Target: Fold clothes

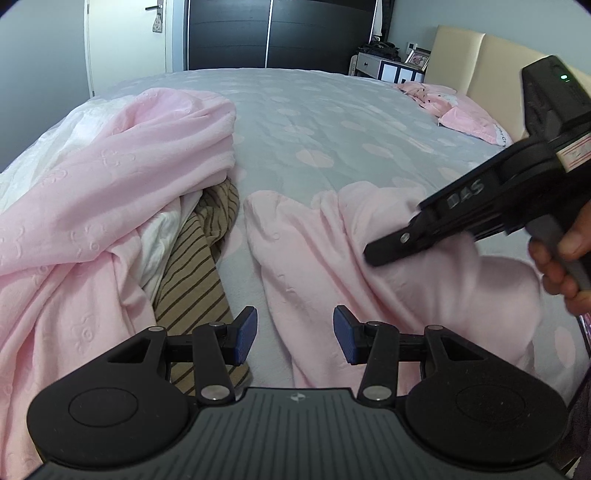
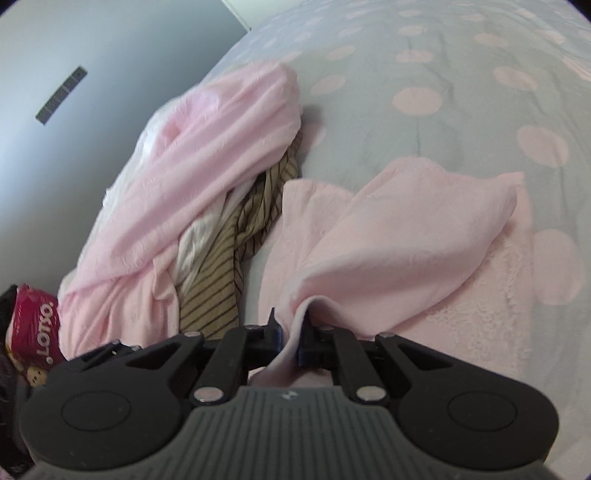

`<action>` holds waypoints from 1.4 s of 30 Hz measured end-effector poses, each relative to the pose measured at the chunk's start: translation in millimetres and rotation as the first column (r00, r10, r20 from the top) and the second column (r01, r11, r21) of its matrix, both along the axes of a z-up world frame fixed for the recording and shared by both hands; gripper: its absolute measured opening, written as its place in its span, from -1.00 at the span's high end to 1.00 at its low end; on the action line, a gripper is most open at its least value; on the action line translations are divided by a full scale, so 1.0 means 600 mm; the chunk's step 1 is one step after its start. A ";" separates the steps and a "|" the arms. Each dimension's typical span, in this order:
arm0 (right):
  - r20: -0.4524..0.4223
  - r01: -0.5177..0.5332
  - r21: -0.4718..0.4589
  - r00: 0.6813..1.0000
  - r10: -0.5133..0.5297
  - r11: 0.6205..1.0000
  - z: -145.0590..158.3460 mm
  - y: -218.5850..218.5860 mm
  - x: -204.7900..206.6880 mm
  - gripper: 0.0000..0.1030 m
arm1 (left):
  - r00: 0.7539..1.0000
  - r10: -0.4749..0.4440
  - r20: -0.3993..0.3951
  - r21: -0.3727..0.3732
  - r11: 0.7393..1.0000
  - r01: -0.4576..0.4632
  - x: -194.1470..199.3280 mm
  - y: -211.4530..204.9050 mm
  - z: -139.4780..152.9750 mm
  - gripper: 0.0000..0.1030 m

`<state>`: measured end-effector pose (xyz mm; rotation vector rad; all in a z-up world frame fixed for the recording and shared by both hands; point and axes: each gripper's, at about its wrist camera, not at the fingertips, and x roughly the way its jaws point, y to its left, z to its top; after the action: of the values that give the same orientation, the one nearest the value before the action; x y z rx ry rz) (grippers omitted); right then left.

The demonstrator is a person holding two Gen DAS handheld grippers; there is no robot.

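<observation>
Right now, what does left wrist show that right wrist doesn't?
Only the left wrist view: the open, empty left gripper, the right gripper seen from outside with the hand on its handle, the wardrobe, the door, the headboard, the pillow.

Only the right wrist view: the right gripper's pads pinching the pink garment, plus a red bag.

Both: that garment, the pink pile, the striped cloth, the dotted bedcover.

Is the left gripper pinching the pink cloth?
No, the left gripper has its jaws apart with nothing between them, hanging above the pink cloth on the bed.
</observation>
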<state>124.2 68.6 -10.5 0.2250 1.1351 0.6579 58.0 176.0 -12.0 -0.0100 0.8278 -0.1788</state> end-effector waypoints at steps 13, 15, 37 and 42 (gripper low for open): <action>0.036 -0.051 0.003 0.998 0.051 0.999 0.024 0.020 -0.019 0.32 | 1.000 0.008 0.013 0.017 1.000 -0.008 -0.018 0.003 0.027 0.16; 0.060 -0.040 0.007 0.997 0.039 0.999 0.042 0.006 -0.027 0.30 | 1.000 0.004 0.027 0.012 1.000 -0.005 -0.024 -0.001 0.037 0.16; 0.231 -0.074 -0.162 0.967 0.111 0.984 0.039 -0.157 -0.179 0.20 | 0.966 -0.253 0.058 0.051 0.967 0.251 -0.059 -0.148 0.061 0.09; 0.282 -0.175 -0.205 0.931 0.230 0.963 0.012 -0.139 -0.218 0.11 | 0.980 -0.200 -0.010 0.039 0.979 0.201 -0.042 -0.128 0.033 0.82</action>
<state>-6.7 -14.9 -3.0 -0.1466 0.9178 0.7419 32.5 99.4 7.9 0.1106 0.8381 -0.3528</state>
